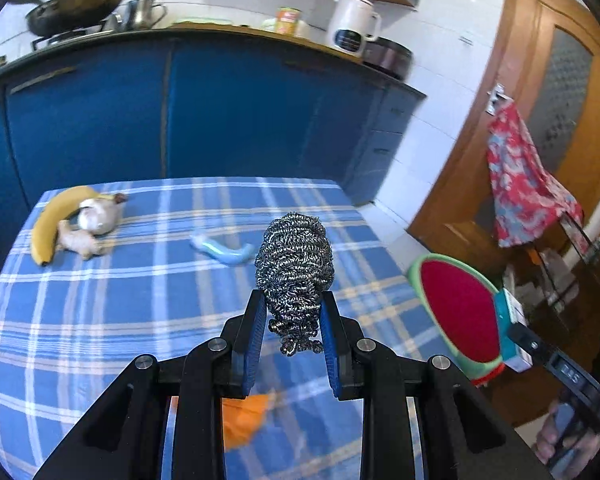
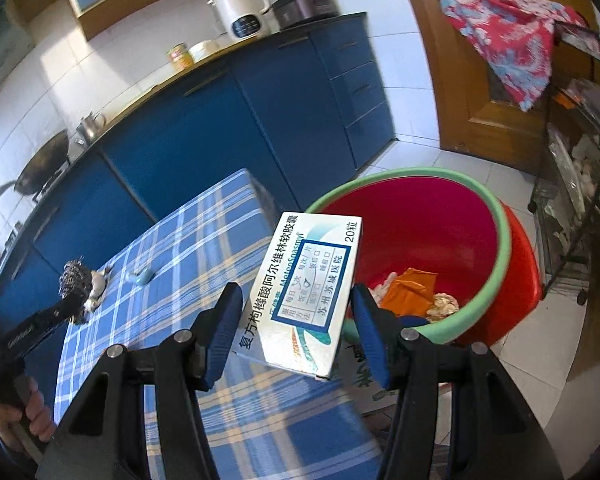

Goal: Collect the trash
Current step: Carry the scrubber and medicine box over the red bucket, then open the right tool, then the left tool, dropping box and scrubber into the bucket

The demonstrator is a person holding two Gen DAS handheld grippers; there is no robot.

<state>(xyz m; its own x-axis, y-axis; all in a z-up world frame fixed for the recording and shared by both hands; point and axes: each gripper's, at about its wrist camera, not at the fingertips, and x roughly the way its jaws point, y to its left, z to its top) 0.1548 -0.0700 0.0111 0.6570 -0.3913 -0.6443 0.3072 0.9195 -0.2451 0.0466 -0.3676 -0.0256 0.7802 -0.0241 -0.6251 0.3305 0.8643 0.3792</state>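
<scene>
Right wrist: medicine box (image 2: 306, 294) between right gripper (image 2: 296, 316) pads

The white and teal cardboard medicine box (image 2: 306, 296) carries large Chinese characters along its long edge, 复方枸橼酸阿尔维林软胶囊, with "20粒" at one corner. Beside that run slanted Latin letters that seem to read "MeteoSpasmyl", and a blue-framed label on its face ends in 苏州苏城医院, its smaller lines too fine to read. The white electric kettle (image 2: 242, 10) has a dark control panel whose markings are illegible.
</scene>
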